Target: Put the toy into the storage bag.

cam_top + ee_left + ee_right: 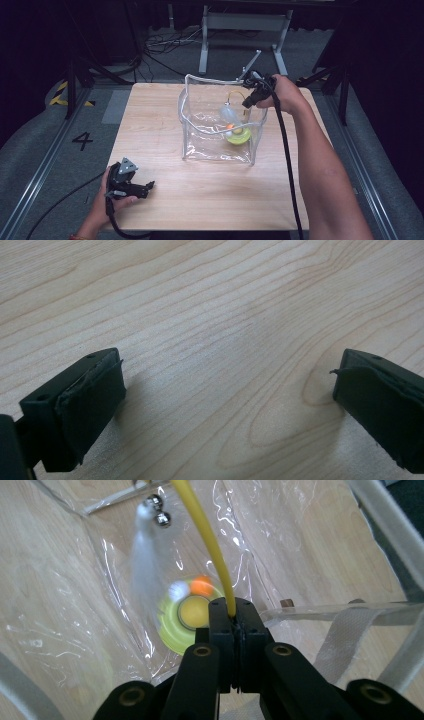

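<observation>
A clear plastic bag [215, 147] stands open on the wooden table [150, 125]. My right gripper [248, 102] hangs over the bag's far right rim, shut on a thin yellow wand [207, 535]. From the wand's far end dangle a white feather [142, 560] and small silver bells [159, 510], inside the bag. On the bag's floor lies a round yellow-green toy [175, 625] with an orange ball [201, 586]. The same toy [238, 135] and feather [227, 114] show through the bag's wall. My left gripper [149, 187] rests at the table's front left, open, with bare wood [210, 315] between its pads [95, 400].
The bag's white-edged rim [385, 520] and a woven strap [345, 640] lie close beside the right gripper. A metal stand [245, 30] and cables sit on the floor beyond the table. Dark frame rails run along both sides.
</observation>
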`<state>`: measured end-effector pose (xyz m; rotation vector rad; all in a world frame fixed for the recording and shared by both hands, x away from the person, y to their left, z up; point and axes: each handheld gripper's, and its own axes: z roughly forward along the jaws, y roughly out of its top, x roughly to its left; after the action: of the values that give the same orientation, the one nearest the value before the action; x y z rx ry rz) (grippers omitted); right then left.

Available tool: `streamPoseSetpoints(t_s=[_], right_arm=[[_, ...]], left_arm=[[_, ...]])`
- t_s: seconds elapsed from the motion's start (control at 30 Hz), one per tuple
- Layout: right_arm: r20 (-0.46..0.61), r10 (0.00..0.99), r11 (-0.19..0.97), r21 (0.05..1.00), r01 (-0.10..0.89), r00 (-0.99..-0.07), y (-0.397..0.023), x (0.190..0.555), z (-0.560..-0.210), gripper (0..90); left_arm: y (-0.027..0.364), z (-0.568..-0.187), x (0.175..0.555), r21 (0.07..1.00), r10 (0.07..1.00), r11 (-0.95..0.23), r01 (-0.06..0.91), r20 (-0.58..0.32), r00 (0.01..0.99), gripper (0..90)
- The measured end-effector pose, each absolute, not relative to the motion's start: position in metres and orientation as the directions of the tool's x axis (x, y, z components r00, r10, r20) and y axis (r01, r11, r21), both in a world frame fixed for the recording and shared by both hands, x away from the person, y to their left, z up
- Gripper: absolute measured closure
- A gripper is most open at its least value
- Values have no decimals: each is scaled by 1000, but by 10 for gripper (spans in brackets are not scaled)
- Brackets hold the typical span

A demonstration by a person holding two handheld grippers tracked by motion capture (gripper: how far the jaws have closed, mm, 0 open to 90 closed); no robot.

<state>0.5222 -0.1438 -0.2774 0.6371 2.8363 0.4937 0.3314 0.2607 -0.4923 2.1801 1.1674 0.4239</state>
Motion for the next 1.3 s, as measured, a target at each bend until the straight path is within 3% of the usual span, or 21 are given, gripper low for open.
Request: streamPoseSetpoints(t_s=[0.73,1.3], right_arm=[[-107,429,862,346,371,-897,-150,514,-278,844],[-147,421,846,420,329,-895,-157,499,-263,762]], left_arm=[[260,-493,331,656,832,-411,633,-15,555,5],[260,-493,331,656,832,-410,633,-15,554,5]])
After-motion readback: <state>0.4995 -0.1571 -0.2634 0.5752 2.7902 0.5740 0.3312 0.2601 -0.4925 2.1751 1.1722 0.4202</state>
